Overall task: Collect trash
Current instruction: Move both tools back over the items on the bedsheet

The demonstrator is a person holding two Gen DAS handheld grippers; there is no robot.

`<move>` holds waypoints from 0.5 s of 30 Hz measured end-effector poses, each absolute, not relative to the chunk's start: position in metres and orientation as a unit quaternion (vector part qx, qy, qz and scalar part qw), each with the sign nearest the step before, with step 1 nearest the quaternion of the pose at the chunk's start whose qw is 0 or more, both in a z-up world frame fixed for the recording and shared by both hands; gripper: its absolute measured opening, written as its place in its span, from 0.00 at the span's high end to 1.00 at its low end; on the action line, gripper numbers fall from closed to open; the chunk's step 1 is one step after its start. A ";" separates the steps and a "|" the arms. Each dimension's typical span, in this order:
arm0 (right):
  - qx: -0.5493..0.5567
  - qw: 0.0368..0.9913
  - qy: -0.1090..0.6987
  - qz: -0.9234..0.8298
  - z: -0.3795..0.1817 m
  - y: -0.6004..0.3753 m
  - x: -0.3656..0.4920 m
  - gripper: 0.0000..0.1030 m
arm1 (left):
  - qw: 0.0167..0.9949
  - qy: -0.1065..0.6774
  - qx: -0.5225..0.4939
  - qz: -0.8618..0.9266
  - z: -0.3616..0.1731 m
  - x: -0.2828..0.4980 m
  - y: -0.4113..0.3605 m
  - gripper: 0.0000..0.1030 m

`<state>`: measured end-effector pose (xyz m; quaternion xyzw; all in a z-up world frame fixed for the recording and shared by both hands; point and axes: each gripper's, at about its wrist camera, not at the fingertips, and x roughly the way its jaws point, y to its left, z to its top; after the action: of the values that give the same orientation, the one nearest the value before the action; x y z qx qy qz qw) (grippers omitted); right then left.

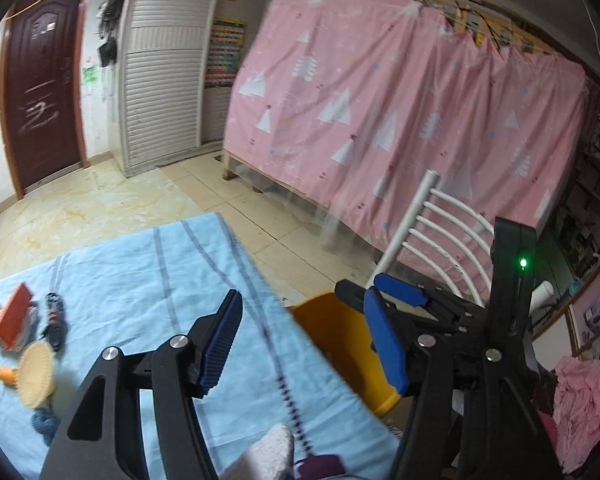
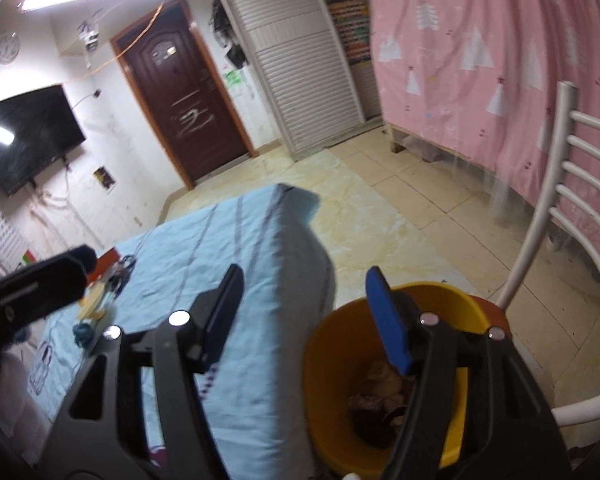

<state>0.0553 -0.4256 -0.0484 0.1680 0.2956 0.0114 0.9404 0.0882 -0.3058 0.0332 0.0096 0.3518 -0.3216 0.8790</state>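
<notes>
Right gripper (image 2: 304,320), jaws spread and holding nothing, hovered over the round yellow plastic bin (image 2: 332,360); left gripper (image 1: 304,340), likewise spread, at nine o'clock.

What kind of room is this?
Probably a lived-in bedroom or small one-room home: a bed frame draped with a pink curtain, a wall-mounted TV, and a table under a blue cloth.

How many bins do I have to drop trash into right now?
1. A yellow bucket stands on the floor between the blue-covered table and the white chair, directly under the open right tongs, with trash already inside. Others may be out of view.
</notes>
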 end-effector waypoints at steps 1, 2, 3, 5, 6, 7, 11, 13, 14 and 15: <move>0.164 0.940 0.298 0.018 -0.047 -0.418 0.058 0.40 | 0.881 0.350 0.006 -0.317 0.035 0.089 -0.298 0.46; 0.161 0.940 0.299 0.022 -0.047 -0.413 0.059 0.40 | 0.884 0.348 0.002 -0.311 0.037 0.090 -0.290 0.45; 0.156 0.940 0.302 0.028 -0.046 -0.406 0.061 0.39 | 0.887 0.347 -0.002 -0.306 0.039 0.092 -0.283 0.45; 0.148 0.940 0.305 0.038 -0.044 -0.393 0.065 0.35 | 0.891 0.344 -0.007 -0.295 0.041 0.095 -0.269 0.44; 0.142 0.940 0.307 0.044 -0.042 -0.384 0.068 0.32 | 0.893 0.343 -0.009 -0.290 0.043 0.096 -0.262 0.43; 0.136 0.940 0.309 0.049 -0.041 -0.377 0.069 0.31 | 0.895 0.342 -0.010 -0.287 0.044 0.097 -0.256 0.42; 0.118 0.939 0.317 0.063 -0.039 -0.353 0.077 0.30 | 0.901 0.339 -0.017 -0.271 0.045 0.102 -0.231 0.41; 0.110 0.938 0.321 0.069 -0.039 -0.341 0.080 0.30 | 0.902 0.338 -0.020 -0.266 0.046 0.103 -0.221 0.41; 0.106 0.938 0.323 0.073 -0.039 -0.334 0.082 0.30 | 0.904 0.338 -0.021 -0.262 0.046 0.105 -0.215 0.41; 0.103 0.937 0.325 0.077 -0.038 -0.329 0.085 0.30 | 0.905 0.338 -0.022 -0.258 0.046 0.107 -0.209 0.41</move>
<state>0.0846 -0.3290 -0.0381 0.1034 0.3249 0.0775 0.9369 0.1071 -0.2088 0.0464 -0.0219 0.3377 -0.2582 0.9049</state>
